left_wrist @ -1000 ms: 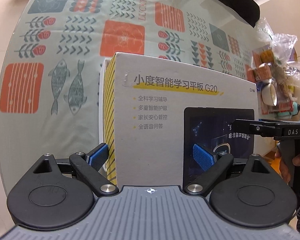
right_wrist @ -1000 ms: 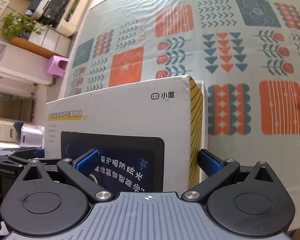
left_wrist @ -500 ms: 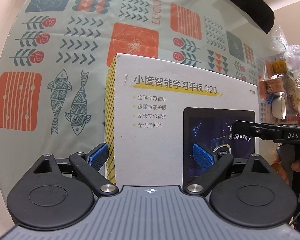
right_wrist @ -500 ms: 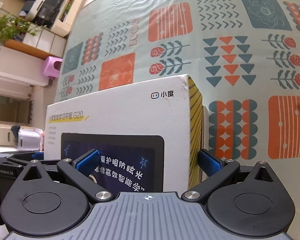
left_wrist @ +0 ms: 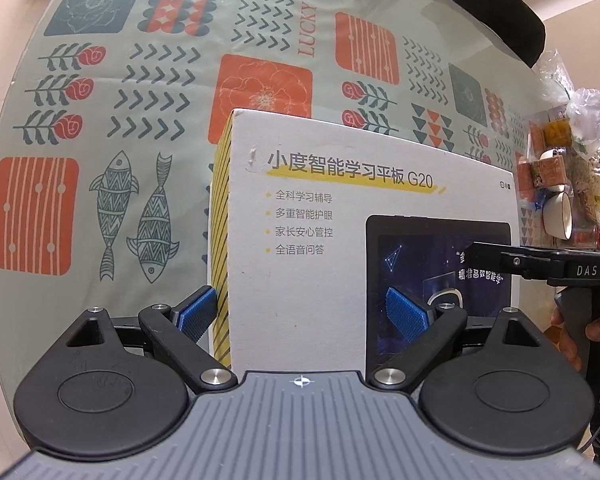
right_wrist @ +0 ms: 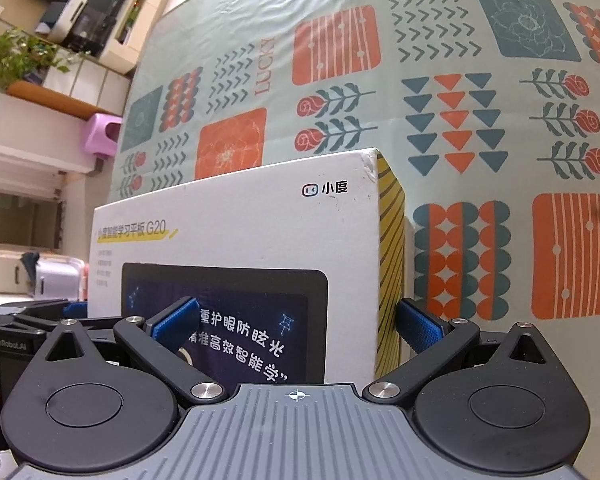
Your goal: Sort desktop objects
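The white box [left_wrist: 340, 216] reads "小度智能学习平板 G20" — the tablecloth [left_wrist: 148, 92] "LUCKY" — the other claw "DAS".

The box [left_wrist: 364, 240] lies flat on the table [left_wrist: 140, 128], with the left tool [left_wrist: 304, 316] straddling its left end and the right tool [right_wrist: 296, 324] its right end. Beyond the box's right end, a bag [left_wrist: 572, 160] sits at the table's edge.

White box [left_wrist: 332, 264] between tool [left_wrist: 302, 316] fingers
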`<state>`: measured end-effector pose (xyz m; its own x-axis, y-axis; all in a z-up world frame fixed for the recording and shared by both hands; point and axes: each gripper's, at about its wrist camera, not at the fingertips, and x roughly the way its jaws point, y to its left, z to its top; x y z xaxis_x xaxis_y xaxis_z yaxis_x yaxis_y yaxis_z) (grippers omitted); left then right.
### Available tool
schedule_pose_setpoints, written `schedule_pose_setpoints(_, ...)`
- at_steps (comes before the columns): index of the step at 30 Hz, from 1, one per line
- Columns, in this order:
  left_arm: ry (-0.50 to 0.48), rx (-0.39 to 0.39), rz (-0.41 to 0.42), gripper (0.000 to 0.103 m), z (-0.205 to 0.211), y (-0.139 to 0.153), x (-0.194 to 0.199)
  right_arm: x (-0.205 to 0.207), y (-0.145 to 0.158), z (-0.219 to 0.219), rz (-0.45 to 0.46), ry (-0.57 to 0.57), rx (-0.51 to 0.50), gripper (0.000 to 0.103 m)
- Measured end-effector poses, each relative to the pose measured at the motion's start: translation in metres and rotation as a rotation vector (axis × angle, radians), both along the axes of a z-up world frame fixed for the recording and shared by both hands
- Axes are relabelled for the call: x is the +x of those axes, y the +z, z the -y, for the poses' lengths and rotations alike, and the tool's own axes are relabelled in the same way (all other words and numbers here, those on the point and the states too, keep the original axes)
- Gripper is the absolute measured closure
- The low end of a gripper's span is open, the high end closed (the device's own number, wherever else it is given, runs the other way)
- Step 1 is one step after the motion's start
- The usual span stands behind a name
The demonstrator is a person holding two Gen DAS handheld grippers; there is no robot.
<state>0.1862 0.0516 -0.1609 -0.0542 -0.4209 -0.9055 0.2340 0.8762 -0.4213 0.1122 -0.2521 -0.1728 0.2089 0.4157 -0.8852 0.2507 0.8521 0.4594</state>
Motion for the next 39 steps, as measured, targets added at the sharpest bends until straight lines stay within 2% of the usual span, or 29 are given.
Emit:
schedule_pose_setpoints(6,0.02,0.001,-0.01,0.0,-0.008,0.0,0.004,0.003,0.0,-0.005,0.007,0.01,-0.002,0.0)
schedule_pose_setpoints(15,-0.033,-0.003,-0.025,0.0,0.004,-0.005,-0.005,-0.015,-0.001,0.004,-0.012,0.002,-0.005,0.0)
schedule_pose_setpoints(22,-0.006,0.002,-0.052,0.0,0.001,-0.01,-0.001,-0.008,0.0,0.0,0.006,0.018,-0.029,0.0)
schedule_pose_setpoints(39,-0.033,0.007,-0.035,0.0,0.024,-0.008,-0.002,-0.012,0.005,0.016,0.004,0.006,-0.06,0.0)
